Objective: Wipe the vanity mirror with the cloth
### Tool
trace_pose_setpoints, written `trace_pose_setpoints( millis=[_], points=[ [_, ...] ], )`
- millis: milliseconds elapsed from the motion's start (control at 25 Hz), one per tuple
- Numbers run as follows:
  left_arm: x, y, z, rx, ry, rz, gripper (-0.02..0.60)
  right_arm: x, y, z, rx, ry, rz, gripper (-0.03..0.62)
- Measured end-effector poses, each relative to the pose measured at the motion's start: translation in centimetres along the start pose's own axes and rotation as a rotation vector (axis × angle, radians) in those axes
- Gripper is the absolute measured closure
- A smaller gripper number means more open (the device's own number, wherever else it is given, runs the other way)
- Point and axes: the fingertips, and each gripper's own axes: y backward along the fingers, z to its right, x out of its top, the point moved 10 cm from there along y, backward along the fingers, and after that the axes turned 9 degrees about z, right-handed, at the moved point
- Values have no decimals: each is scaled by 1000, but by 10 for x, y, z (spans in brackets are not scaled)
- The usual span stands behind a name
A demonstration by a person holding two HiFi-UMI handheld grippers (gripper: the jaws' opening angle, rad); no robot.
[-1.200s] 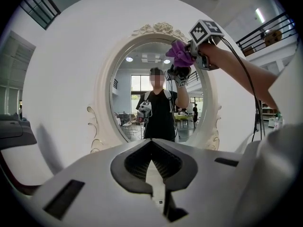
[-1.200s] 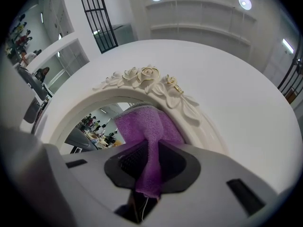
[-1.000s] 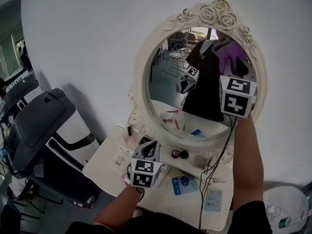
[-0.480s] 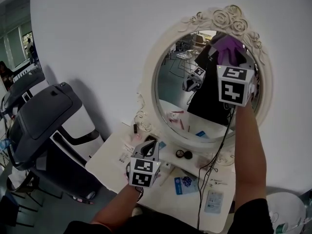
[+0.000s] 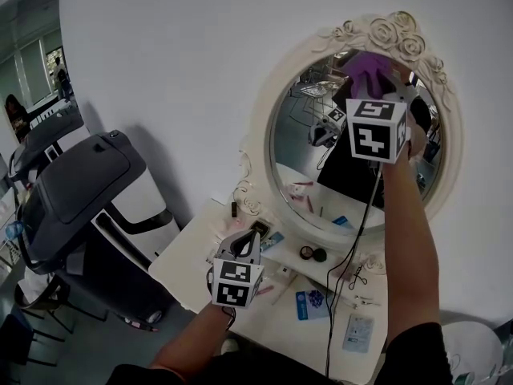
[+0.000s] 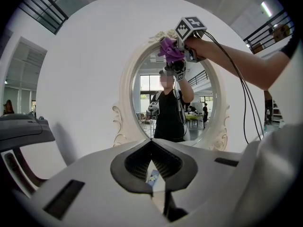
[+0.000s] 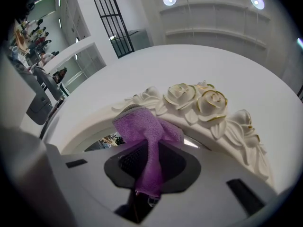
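Note:
The oval vanity mirror (image 5: 298, 147) hangs on the white wall in a cream frame topped with carved roses (image 5: 394, 29). My right gripper (image 5: 374, 85) is raised to the top of the glass and is shut on a purple cloth (image 5: 367, 70). In the right gripper view the cloth (image 7: 142, 126) bunches out of the shut jaws right under the roses (image 7: 199, 100), against the upper frame edge. My left gripper (image 5: 247, 241) hovers low over the vanity table, shut and holding nothing. The left gripper view faces the mirror (image 6: 147, 108) and shows the cloth (image 6: 168, 48) at its top.
The white vanity table (image 5: 188, 267) carries several small items, among them a blue packet (image 5: 311, 303) and a dark compact (image 5: 313, 253). A grey and black machine (image 5: 80, 199) stands at the left. A black cable (image 5: 357, 239) hangs from the right gripper.
The right gripper has carried the cloth up from the mirror's upper right part to its top edge. The left gripper has stayed over the table.

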Motion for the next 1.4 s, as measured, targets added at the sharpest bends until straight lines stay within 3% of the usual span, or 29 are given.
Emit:
trace_pose_setpoints(
  millis=[600,1040,1400],
  points=[
    [-9,17,-34,83,28,-21,584,-7,-21,-88,115,31,5,526],
    [-12,20,-49,124,23,-14,584,-35,-21,-159,232,44,-7,526],
    [-12,16,-49,131,20,-22,584,-60,-14,-192,296,33,-27,526]
  ],
)
